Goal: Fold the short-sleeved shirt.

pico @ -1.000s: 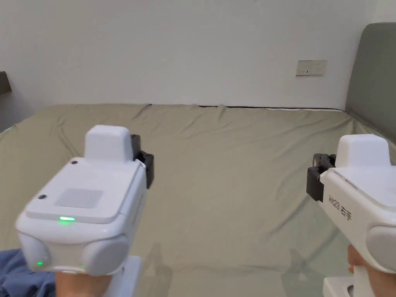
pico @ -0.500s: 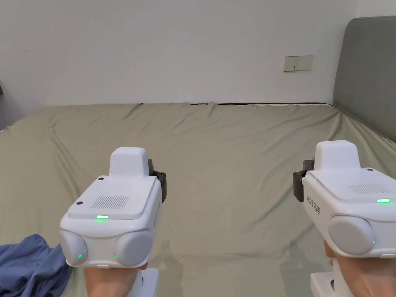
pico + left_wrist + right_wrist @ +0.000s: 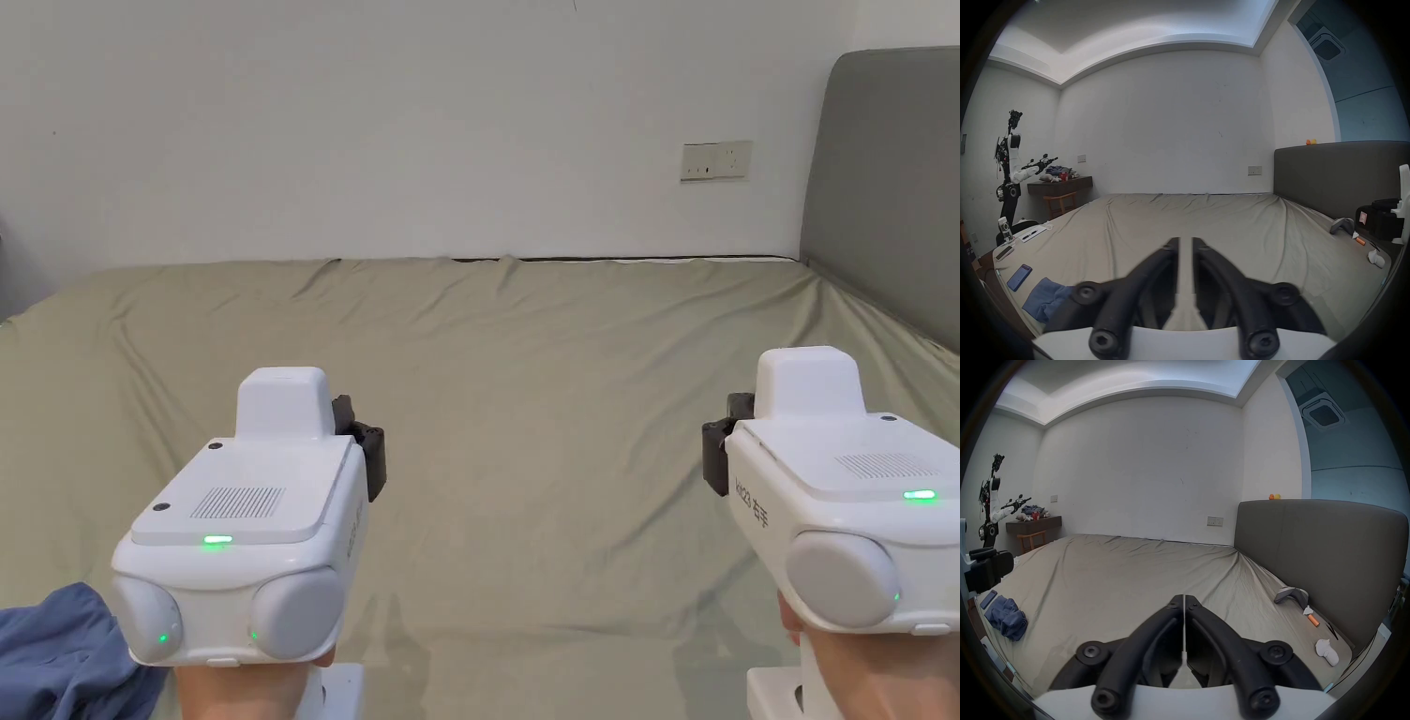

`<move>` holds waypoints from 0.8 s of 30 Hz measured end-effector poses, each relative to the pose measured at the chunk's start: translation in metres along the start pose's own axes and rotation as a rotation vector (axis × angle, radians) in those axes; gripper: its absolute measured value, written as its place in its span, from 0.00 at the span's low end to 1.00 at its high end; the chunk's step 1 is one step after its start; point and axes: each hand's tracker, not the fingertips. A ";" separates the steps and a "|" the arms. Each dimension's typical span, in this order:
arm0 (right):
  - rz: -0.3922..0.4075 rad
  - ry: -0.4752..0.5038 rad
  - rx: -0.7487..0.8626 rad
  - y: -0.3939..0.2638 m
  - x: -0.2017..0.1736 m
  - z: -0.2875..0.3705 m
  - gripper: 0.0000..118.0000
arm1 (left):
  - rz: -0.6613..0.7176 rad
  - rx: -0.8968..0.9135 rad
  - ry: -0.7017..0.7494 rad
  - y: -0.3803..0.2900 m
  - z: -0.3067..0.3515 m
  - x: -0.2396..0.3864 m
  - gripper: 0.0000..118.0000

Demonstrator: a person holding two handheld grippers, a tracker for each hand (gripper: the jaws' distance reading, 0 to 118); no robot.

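Observation:
The short-sleeved shirt [image 3: 47,647] is a crumpled blue heap at the near left corner of the bed [image 3: 525,375]. It also appears as the shirt [image 3: 1042,299] in the left gripper view and the shirt [image 3: 1007,618] in the right gripper view. My left gripper [image 3: 1186,241] hovers over the bedsheet, right of the shirt, with its jaws a narrow gap apart and nothing between them. My right gripper [image 3: 1184,597] is held over the right half of the bed, shut and empty. In the head view both white housings [image 3: 253,506] [image 3: 825,487] point toward the far wall.
A grey headboard [image 3: 891,187] bounds the bed on the right. Along that edge lie a grey handheld device [image 3: 1291,596], an orange cylinder [image 3: 1313,621] and a white object [image 3: 1326,651]. A blue phone [image 3: 1019,276] lies beyond the shirt. A robot [image 3: 1011,165] stands by a desk far left.
The head camera has shifted. Both grippers sit lower and farther out over the bed than a second ago. The shirt lies where it was.

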 end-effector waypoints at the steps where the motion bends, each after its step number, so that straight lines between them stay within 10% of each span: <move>1: 0.003 0.007 -0.001 0.001 0.001 0.000 0.40 | 0.005 0.000 -0.002 0.000 0.000 0.000 0.67; 2: -0.014 0.002 -0.017 0.000 0.001 -0.001 0.64 | 0.013 0.003 -0.007 -0.001 -0.001 -0.001 0.89; 6: 0.001 -0.030 0.001 -0.001 0.002 -0.001 0.89 | 0.008 0.032 -0.006 -0.011 0.005 0.005 0.99; 24: -0.181 0.059 0.008 0.007 0.012 0.004 1.00 | 0.103 0.021 0.000 0.000 0.012 -0.015 1.00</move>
